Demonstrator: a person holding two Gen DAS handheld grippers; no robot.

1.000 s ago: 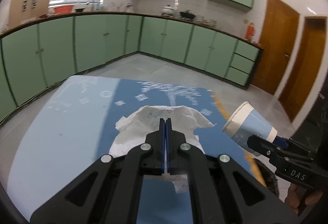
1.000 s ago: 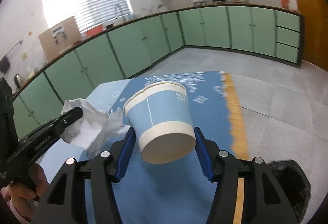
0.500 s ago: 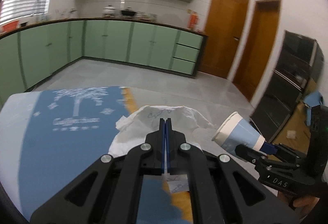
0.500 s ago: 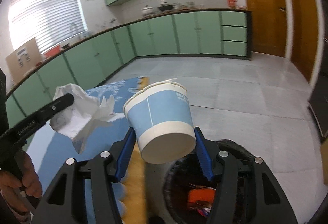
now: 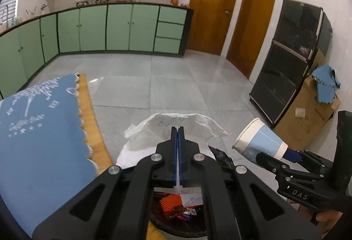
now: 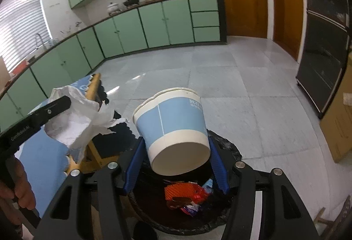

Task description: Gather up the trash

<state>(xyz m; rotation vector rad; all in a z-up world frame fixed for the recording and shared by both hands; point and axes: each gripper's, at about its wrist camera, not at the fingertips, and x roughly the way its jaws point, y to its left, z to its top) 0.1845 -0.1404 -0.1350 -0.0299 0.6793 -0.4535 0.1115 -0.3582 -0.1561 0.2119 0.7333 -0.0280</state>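
Note:
My left gripper is shut on a crumpled white paper sheet and holds it above a black-lined trash bin. The paper also shows in the right wrist view, held by the left gripper. My right gripper is shut on a blue and white paper cup, tilted with its base toward the camera, over the bin. The cup shows at the right of the left wrist view. Orange and coloured wrappers lie inside the bin.
A table with a blue cloth and a wooden edge stands left of the bin. Grey tiled floor lies ahead. A dark cabinet and a cardboard box stand at the right. Green cabinets line the far wall.
Both grippers have swung right, away from over the table to above the trash bin, still holding the paper and the cup. The bin's contents have come into view.

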